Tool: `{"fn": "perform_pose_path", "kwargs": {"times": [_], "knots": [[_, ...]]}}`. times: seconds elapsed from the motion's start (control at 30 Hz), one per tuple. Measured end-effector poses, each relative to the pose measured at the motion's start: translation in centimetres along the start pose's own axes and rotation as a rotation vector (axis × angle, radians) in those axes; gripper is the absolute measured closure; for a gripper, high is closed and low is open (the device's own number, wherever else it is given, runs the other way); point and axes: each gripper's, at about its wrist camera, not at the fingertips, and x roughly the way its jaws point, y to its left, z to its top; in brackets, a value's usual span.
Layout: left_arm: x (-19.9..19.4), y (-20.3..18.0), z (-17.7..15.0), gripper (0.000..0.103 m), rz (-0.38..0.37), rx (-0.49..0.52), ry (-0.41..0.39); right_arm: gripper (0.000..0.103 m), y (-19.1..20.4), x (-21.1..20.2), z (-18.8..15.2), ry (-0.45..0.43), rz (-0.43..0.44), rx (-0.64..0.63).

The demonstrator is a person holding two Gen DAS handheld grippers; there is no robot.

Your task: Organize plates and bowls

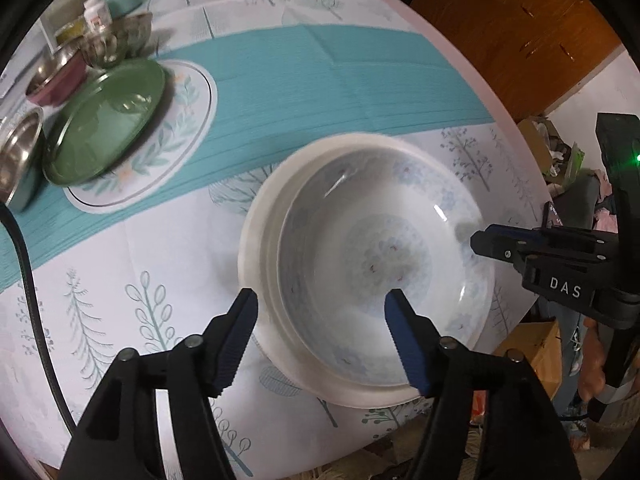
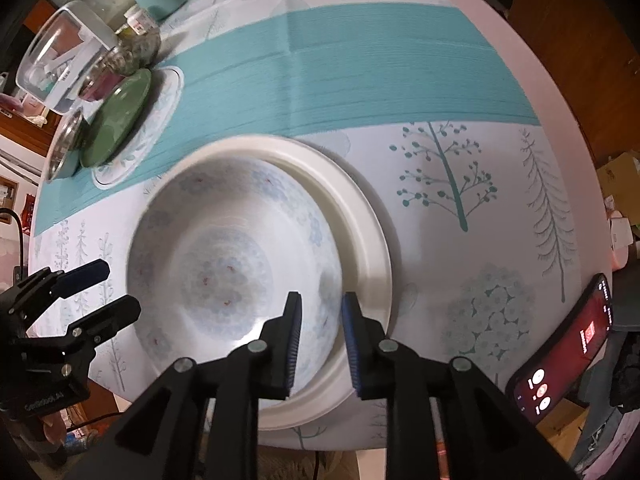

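The left hand-held gripper [image 1: 322,306] is spread wide, released, one blue-padded finger outside the rim and the other over the inside of the white porcelain bowl with the pale blue floral pattern [image 1: 376,264]; whether its pads actually touch the bowl cannot be told. The right hand-held gripper [image 2: 321,312] is narrowed to a small gap with that bowl's near wall between its fingers, apparently grasping the rim, though contact on both pads is not clearly shown. The floral bowl sits nested, off centre, inside a plain cream-white larger bowl [image 1: 260,236], and both stand on the round worktop [image 1: 160,264], covered by a white cloth printed with trees and crossed by a teal band. The floral bowl holds nothing. Well apart from this bowl, across the teal band, a green round plate [image 1: 106,124] lies tilted on a white flat plate with a leaf border [image 1: 176,136]. Just beyond the green plate are a maroon-sided steel bowl [image 1: 60,76], a plain steel bowl [image 1: 18,160] and a patterned metal bowl [image 1: 120,38]; their contents cannot be made out. A clear glass jar [image 2: 64,56] lies on its side behind them. On the floral bowl's other side, a dark smartphone with a lit red screen [image 2: 568,348] stands at the worktop's edge.
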Motion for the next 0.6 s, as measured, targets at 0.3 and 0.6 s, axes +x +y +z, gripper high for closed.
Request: {"fn": "perform_pose_path", "kwargs": {"times": [0.3,0.6], "knots": [[-4.2,1.2,-0.6,0.02,-0.071,-0.078,-0.091,0.079,2.6,-3.3,0.0,-0.071,0.051,-0.074],[-9.1,4.6,-1.3,0.019,-0.035,-0.165,-0.195,0.068,6.2,-5.1,1.3,-0.088,0.138,-0.167]]}}
